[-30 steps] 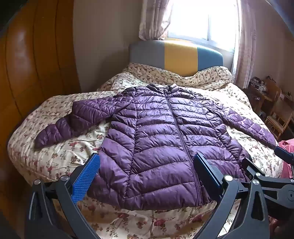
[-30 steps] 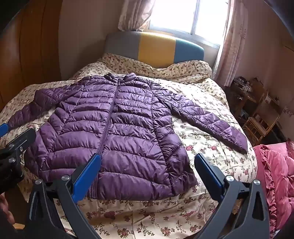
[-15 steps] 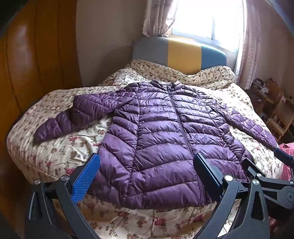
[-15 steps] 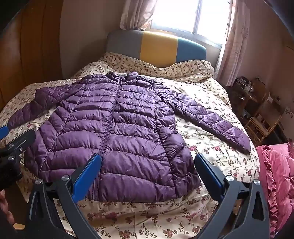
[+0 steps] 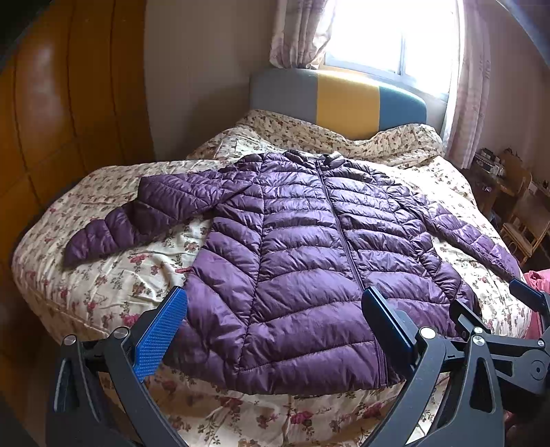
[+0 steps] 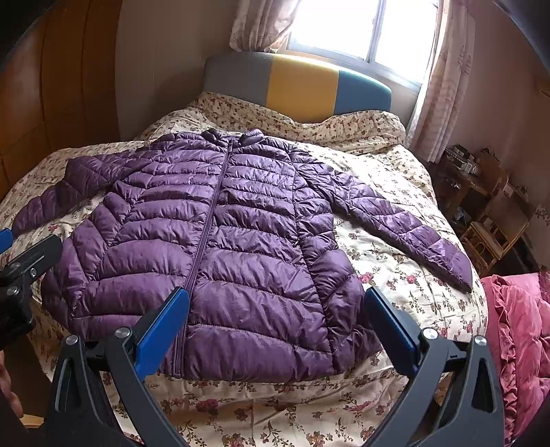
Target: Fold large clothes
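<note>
A wooden wardrobe (image 5: 51, 144) stood far off to the left of the left tongs (image 5: 275, 330), past the bed's edge. The left tongs hung with their blue-padded fingers (image 5: 161, 337) wide apart, holding nothing, just short of the jacket's hem. Between and beyond those fingers lay the purple padded jacket (image 5: 309, 261), spread flat and front-up on the flowered quilt (image 5: 113, 282) of the bed, zipped shut, collar pointing away toward the headboard (image 5: 343, 99). Its left-hand sleeve (image 5: 144, 216) bent outward and down, ending ahead of and to the left of the left tongs. The quilt bore only the jacket.

Seen from the right wrist, the right tongs (image 6: 276, 333) also stood wide apart and empty, their fingers (image 6: 165, 333) straddling the right half of the jacket's (image 6: 213, 240) hem without touching it. The zip (image 6: 206, 233) ran away from just inside the left finger. The other sleeve (image 6: 405, 227) stretched out ahead and to the right of the right tongs, its cuff near the bed's right edge. Part of the left tongs' frame showed at the far left of this view, just beside the jacket's side.

Further right, beside the bed, a pink ruffled cover (image 6: 515, 330) lay bunched. Beyond it stood wooden shelves (image 6: 488, 206) holding small items too blurred to tell. A curtained window (image 6: 361, 31) shone above the headboard.
</note>
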{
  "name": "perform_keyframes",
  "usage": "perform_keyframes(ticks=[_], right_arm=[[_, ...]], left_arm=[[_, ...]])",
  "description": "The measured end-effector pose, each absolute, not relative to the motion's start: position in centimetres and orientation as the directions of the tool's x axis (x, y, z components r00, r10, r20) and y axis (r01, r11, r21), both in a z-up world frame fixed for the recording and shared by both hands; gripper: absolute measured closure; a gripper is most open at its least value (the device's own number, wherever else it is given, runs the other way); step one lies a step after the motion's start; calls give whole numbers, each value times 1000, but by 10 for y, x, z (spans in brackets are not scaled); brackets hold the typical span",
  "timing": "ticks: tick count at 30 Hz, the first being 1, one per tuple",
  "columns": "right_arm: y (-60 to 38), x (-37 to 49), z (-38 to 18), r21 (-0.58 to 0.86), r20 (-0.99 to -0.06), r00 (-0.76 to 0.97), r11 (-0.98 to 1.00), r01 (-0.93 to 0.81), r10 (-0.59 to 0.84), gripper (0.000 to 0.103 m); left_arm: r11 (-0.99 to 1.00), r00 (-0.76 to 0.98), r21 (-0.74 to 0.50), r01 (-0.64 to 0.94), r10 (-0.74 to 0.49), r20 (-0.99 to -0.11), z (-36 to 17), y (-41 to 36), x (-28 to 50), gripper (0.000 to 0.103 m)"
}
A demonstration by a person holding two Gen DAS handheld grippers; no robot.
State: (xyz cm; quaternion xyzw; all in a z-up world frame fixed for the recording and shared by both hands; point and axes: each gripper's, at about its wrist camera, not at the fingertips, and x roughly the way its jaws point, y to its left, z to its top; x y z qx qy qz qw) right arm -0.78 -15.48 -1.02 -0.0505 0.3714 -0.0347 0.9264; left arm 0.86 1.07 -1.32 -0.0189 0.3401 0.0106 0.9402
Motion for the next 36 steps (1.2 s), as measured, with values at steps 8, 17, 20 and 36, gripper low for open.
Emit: perform_keyframes(ticks=[8, 17, 20, 36], right_arm=[[-152, -5, -10, -130, -686, 720, 991, 16, -101, 2], [-149, 2, -12, -142, -687, 719, 990, 9, -105, 2], [-148, 2, -13, -141, -687, 719, 990, 9, -104, 2], [-147, 10, -21, -146, -694, 713, 989, 1, -103, 2]], left_arm=[[999, 770, -32, -41, 12, -637, -14, 13, 9, 3], [998, 770, -36, -49, 15, -638, -15, 16, 9, 3], [998, 768, -37, -51, 15, -641, -15, 18, 10, 3], [997, 758, -42, -58, 17, -653, -19, 20, 15, 3]])
